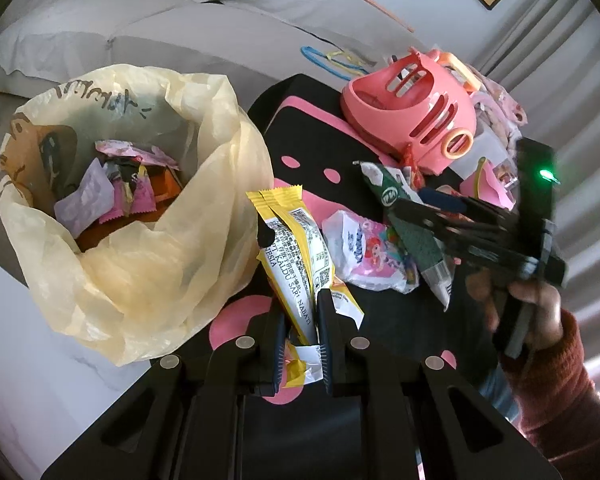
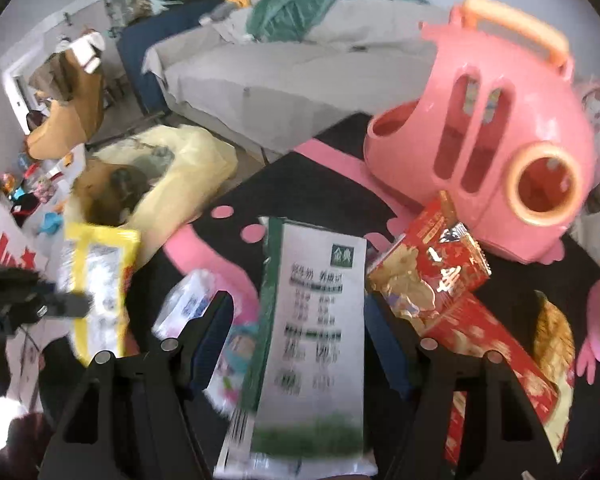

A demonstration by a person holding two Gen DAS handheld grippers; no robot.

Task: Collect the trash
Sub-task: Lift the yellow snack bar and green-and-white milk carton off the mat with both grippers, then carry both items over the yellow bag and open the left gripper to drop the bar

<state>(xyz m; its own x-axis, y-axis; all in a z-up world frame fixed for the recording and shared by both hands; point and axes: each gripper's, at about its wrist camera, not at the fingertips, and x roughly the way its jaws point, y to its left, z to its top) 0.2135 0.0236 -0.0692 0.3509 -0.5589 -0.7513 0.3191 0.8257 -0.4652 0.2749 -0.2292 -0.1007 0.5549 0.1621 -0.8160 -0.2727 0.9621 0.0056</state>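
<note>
Now, left fingers (image 1: 275,336): closed on the lower end of the yellow snack wrapper (image 1: 295,248), the 2 pads pinching it from either side.
Yellow snack wrapper: long axis runs straight out along the fingers, its free crimped end pointing away and slightly left, lying over the black-and-pink mat (image 1: 312,120).
Trash bag (image 1: 139,272): pale yellow plastic, mouth open, just left of the held wrapper; several pink, purple and orange wrappers already sit inside.
Key relation: the bag mouth lies up and to the left of the left fingers, near, so the likely next move is a short swing left and a drop; the wrapper's far end would reach the rim first.
Right fingers (image 2: 392,352): spread apart on either side of the green-and-white milk carton (image 2: 312,340), not visibly touching it; the view is blurred, so contact cannot be ruled out.
Green-and-white milk carton: flattened, long axis in line with the right fingers, between them.
Nearby trash: a red foil wrapper (image 2: 432,272) just right of the carton, a pink-and-white packet (image 1: 368,252) just left of it.
Beyond: a pink plastic toy carrier (image 1: 412,112) at the far side of the mat, a grey sofa (image 1: 139,28) behind.
Nearer hand: the left is much closer to the bag; the right is well apart from it.
</note>
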